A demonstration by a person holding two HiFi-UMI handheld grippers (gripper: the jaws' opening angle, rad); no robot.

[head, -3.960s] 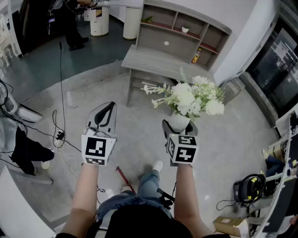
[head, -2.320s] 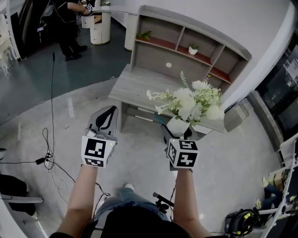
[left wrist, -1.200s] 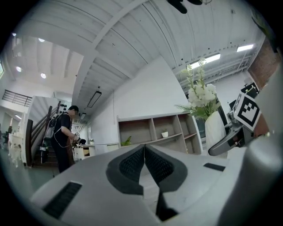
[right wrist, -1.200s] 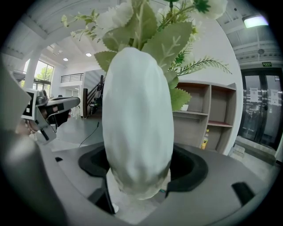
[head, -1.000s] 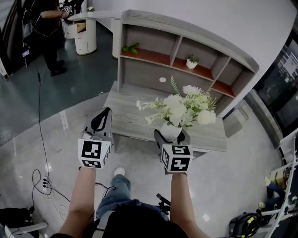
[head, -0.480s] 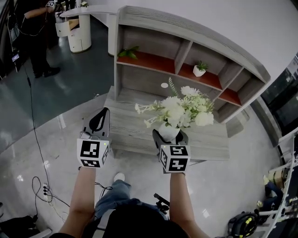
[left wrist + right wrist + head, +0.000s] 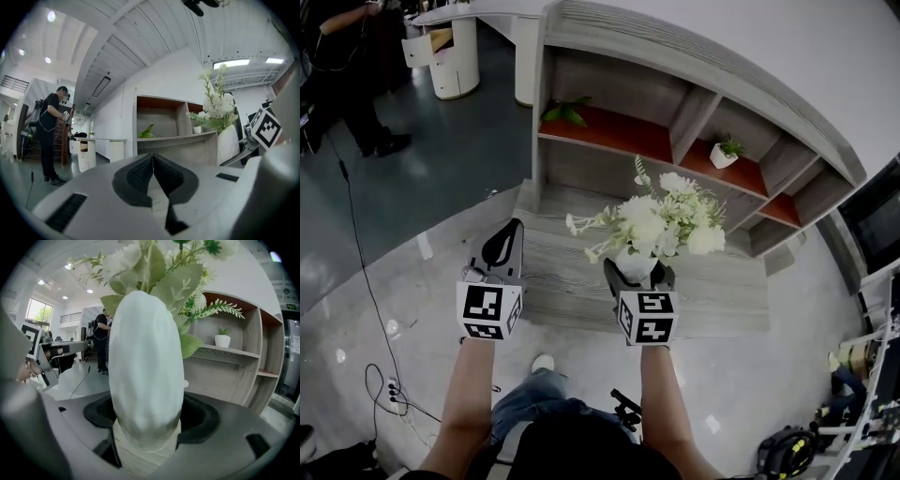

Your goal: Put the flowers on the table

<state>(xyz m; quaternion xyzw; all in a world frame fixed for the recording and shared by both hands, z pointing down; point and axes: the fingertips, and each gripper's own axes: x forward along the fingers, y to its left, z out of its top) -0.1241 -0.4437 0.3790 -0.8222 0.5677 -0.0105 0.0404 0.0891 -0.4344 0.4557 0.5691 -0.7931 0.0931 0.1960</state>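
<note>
A: Start at the left. What is the left gripper (image 7: 512, 225) doing?

B: Nothing for the task. Its jaws are pressed together with nothing between them, and it hangs by the near left part of the table (image 7: 551, 281). Off beyond it a person (image 7: 49, 126) stands on the dark floor (not part of this).

A: And the right gripper (image 7: 636, 272)?

B: It has the load. Its jaws are clamped on the lower body of the white vase (image 7: 146, 362), one on each side, and the vase stands upright. The flowers (image 7: 661, 214) spread above it, white heads with green sprigs.

A: So where do the flowers stand against the table?

B: Over it. From the head view the vase lies above the grey wood top, near the front edge and about midway along. In the right gripper view wood grain shows right under the vase's base.

A: Is it down, then?

B: I cannot tell. The base looks very near the top, but no view shows whether it touches.

A: How far along would you call it?

B: Most of the way, I judge. The carrying looks finished, since the flowers are above the table and in front of the shelves (image 7: 675, 103). What is left is to settle the vase on the wood, part the right jaws and draw the gripper back without tipping it (the bunch is top-heavy, I would guess).
</note>
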